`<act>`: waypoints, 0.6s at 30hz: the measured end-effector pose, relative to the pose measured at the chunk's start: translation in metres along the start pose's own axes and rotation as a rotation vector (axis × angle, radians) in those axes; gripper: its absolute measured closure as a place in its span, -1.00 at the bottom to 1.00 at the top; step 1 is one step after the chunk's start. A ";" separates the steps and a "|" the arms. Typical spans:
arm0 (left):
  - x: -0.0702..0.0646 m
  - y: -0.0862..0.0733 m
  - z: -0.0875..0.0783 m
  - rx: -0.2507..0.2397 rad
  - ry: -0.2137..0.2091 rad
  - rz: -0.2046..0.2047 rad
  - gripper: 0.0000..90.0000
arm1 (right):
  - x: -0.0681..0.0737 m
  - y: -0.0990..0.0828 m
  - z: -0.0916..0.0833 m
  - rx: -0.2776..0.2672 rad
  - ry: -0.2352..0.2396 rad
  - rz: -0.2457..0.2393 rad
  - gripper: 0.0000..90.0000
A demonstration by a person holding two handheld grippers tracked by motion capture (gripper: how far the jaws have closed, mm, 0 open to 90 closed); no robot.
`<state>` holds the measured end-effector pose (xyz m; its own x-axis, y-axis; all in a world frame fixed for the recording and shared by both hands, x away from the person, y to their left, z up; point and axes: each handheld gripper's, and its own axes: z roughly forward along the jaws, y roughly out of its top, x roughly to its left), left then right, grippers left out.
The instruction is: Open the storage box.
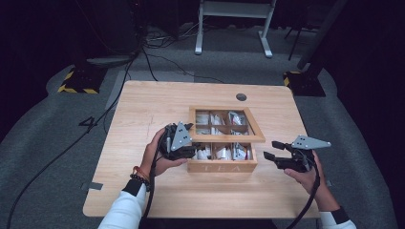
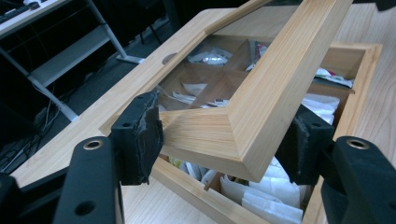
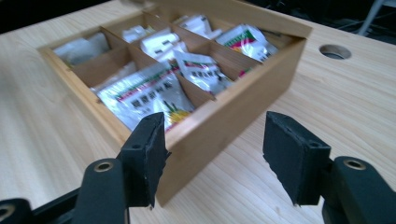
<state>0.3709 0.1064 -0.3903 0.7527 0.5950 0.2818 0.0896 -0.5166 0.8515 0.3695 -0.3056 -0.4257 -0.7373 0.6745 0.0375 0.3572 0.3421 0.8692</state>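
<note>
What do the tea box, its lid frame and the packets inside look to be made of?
Tea box: light unpainted wood, grain visible, matte. Lid frame: the same pale wood with mitred corners; it seems to hold a clear pane, glass or plastic. Packets: glossy printed film or foil, judging by sheen and crinkles.

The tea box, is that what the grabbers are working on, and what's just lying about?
In use: tea box, its lid held by the left gripper, tea packets, right gripper nearby.
Lying about: floor cables, table hole.

High view looks down; both gripper views closely share the tea box [image 1: 222, 166].
</note>
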 end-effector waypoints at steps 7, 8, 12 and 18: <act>0.010 0.010 -0.001 -0.023 -0.017 -0.025 -0.04 | -0.009 -0.012 0.007 0.046 -0.015 -0.009 -0.15; 0.012 0.011 -0.001 -0.025 -0.024 -0.029 -0.03 | -0.010 -0.014 0.008 0.057 -0.016 -0.005 -0.16; 0.018 0.016 -0.001 -0.031 -0.028 -0.037 0.01 | -0.013 -0.020 0.014 0.081 -0.020 -0.004 -0.17; 0.028 0.022 0.000 -0.052 -0.041 -0.068 0.03 | -0.016 -0.026 0.019 0.112 -0.023 -0.002 -0.19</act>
<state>0.3941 0.1118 -0.3637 0.7724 0.6012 0.2050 0.1080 -0.4423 0.8903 0.3827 -0.3130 -0.4579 -0.7253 0.6880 0.0239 0.4186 0.4131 0.8088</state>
